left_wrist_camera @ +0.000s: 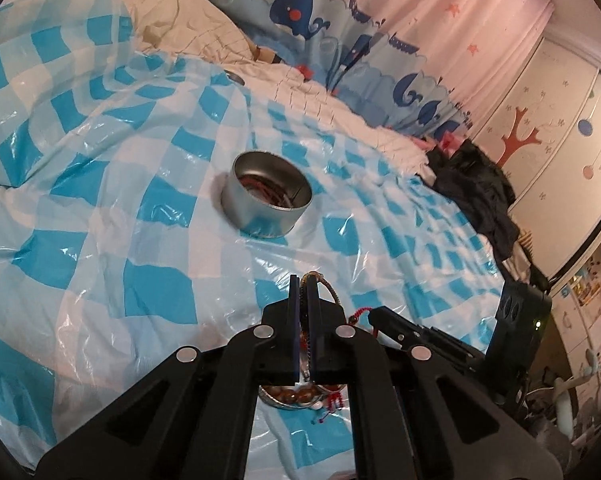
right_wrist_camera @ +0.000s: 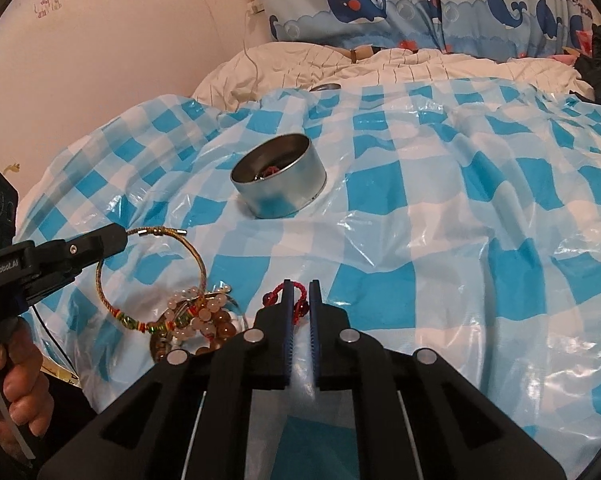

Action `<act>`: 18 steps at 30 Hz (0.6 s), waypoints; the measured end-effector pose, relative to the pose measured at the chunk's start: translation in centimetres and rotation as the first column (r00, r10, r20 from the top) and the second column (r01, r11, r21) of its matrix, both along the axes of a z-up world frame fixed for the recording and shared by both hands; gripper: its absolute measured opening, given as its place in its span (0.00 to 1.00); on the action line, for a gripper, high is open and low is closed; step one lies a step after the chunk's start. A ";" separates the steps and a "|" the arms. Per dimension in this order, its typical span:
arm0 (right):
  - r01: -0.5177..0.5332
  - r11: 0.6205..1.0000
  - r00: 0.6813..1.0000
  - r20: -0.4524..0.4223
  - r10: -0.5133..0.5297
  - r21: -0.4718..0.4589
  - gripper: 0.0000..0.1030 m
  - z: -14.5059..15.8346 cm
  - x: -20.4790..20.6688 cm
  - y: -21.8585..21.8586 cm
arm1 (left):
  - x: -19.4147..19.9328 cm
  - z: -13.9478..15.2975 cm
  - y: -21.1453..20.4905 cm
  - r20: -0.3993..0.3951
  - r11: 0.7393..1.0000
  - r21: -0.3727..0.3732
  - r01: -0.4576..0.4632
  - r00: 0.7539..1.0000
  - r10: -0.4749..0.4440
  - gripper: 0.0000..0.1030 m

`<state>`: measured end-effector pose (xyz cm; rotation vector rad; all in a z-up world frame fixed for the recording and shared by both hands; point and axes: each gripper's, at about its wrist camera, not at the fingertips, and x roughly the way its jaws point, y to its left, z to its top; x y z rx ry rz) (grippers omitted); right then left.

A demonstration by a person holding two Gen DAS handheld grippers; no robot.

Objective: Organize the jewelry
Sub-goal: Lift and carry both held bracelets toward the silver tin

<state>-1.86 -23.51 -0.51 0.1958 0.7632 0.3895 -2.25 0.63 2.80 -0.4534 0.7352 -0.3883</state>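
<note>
Jewelry sits in two places here, and the split explains the grips. A round metal tin stands open at the centre of the left wrist view, on a blue-and-white checked plastic sheet spread over the bed; red cord already lies coiled in its bottom, so it seems to serve as the collecting box.

The left gripper is clenched on a braided cord bracelet, pinching the woven loop near its small metal clasp pieces. In the right wrist view, at the left edge of the frame, that loop hangs from the fingertips with its lower, bead-strung part still touching a heap of pale and amber beaded bracelets at lower left. A grip at the top of the ring probably lets the loop hang free of the tangle, though whether it is fully free I cannot tell.

The right gripper has its jaws nearly closed around a red knotted cord low in the centre of its frame. The cord loops on both sides of one finger; the narrow gap between the pads looks empty, so I cannot tell whether it is truly gripped.

The tin lies above and beyond both grippers, well apart from the heap, so each piece needs a carry over the slippery, wrinkled sheet.
</note>
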 end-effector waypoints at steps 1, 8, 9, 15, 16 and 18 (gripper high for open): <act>0.003 1.000 1.000 0.002 -0.003 0.006 0.08 0.3 -0.1 -0.3 | 0.0 0.1 0.0 0.003 1.000 -0.008 0.000 1.000 0.000 0.02; 0.019 0.998 1.000 0.019 -0.020 0.056 0.08 2.0 -0.5 -2.0 | -0.2 0.7 -0.3 0.018 1.000 -0.022 0.009 1.000 -0.008 0.02; 0.020 0.998 1.000 0.023 -0.021 0.062 0.08 2.2 -0.5 -2.1 | -0.1 0.7 -0.5 0.019 1.000 -0.019 0.010 1.000 -0.009 0.02; 0.016 0.995 1.000 0.025 -0.018 0.102 0.08 2.5 -0.4 -2.9 | 0.2 0.3 -0.8 0.008 1.000 -0.003 0.009 1.000 -0.009 0.02; 0.013 0.994 1.000 0.024 -0.016 0.108 0.08 2.5 -0.4 -2.9 | 0.3 0.2 -0.8 0.006 1.000 0.000 0.008 1.000 -0.008 0.02; 0.008 0.993 1.000 0.027 -0.011 0.116 0.08 2.5 -0.4 -2.9 | 0.4 0.1 -0.9 0.002 1.000 0.005 0.008 1.000 -0.008 0.02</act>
